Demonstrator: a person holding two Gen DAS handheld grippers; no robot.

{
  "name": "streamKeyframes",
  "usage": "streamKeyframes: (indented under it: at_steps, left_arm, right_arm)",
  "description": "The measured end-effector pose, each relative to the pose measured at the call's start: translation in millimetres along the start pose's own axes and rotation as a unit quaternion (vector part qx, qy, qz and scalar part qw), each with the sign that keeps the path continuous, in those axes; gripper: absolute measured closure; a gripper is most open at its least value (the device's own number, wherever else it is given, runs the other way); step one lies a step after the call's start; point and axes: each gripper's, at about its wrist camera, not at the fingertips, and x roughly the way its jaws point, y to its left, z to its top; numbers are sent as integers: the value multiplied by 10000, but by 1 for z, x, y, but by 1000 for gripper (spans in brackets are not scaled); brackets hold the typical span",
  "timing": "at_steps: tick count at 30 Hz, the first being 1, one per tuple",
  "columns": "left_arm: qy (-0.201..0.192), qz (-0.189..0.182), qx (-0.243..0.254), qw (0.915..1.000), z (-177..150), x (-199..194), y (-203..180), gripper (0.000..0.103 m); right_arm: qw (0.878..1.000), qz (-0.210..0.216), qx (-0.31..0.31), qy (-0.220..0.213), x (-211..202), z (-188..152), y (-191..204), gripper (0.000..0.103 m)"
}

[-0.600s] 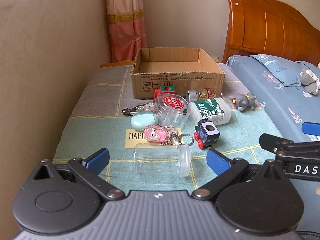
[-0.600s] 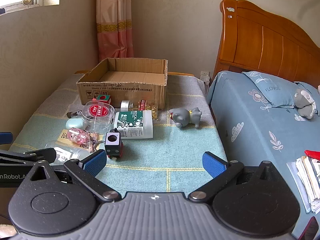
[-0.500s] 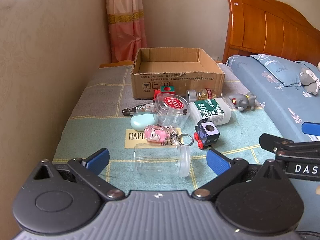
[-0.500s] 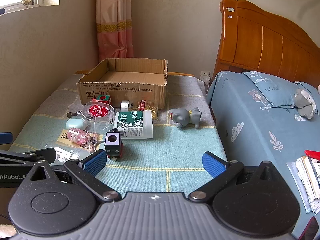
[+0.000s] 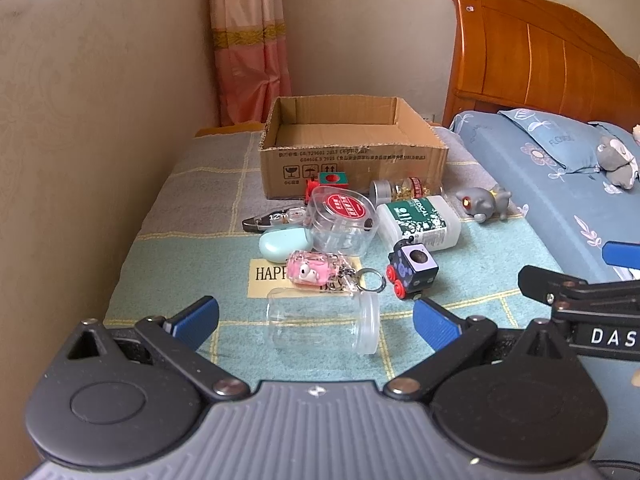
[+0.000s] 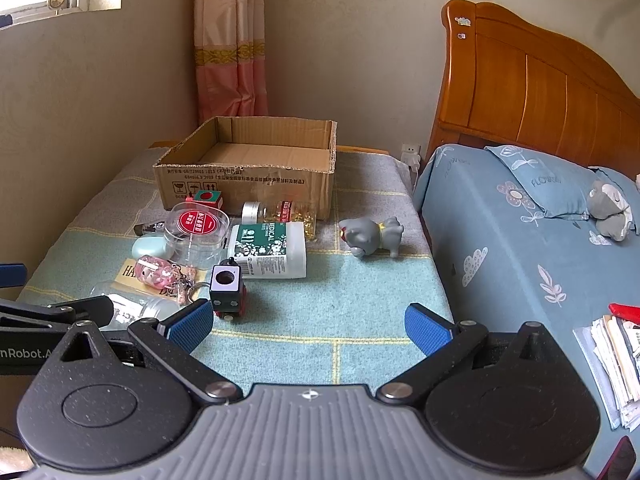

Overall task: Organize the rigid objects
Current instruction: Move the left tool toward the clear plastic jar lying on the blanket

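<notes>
An open cardboard box (image 5: 352, 168) (image 6: 248, 176) stands at the back of the cloth-covered table. In front of it lie small items: a clear jar on its side (image 5: 324, 326), a pink keychain (image 5: 316, 272), a dark toy train (image 5: 412, 270) (image 6: 227, 294), a red-lidded clear tub (image 5: 342, 220) (image 6: 198, 232), a white medical bottle (image 5: 420, 222) (image 6: 268, 250), a mint case (image 5: 286, 244) and a grey toy animal (image 5: 482, 204) (image 6: 372, 236). My left gripper (image 5: 316, 320) is open, just short of the clear jar. My right gripper (image 6: 308, 326) is open over bare cloth, the train beside its left finger.
A wall runs along the table's left side. A bed (image 6: 520, 240) with a wooden headboard (image 6: 532, 84) lies to the right, with a plush toy (image 6: 610, 210) on it. A stack of papers (image 6: 612, 360) sits at the right edge. A curtain (image 5: 248, 40) hangs behind the box.
</notes>
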Motion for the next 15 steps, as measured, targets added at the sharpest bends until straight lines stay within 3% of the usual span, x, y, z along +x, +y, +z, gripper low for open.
streamKeyframes:
  at_steps: [15]
  left_arm:
    - [-7,-250,138,9996,2,12,-1,1]
  right_arm:
    - [9999,70,-92,-55,7,3,-2,0]
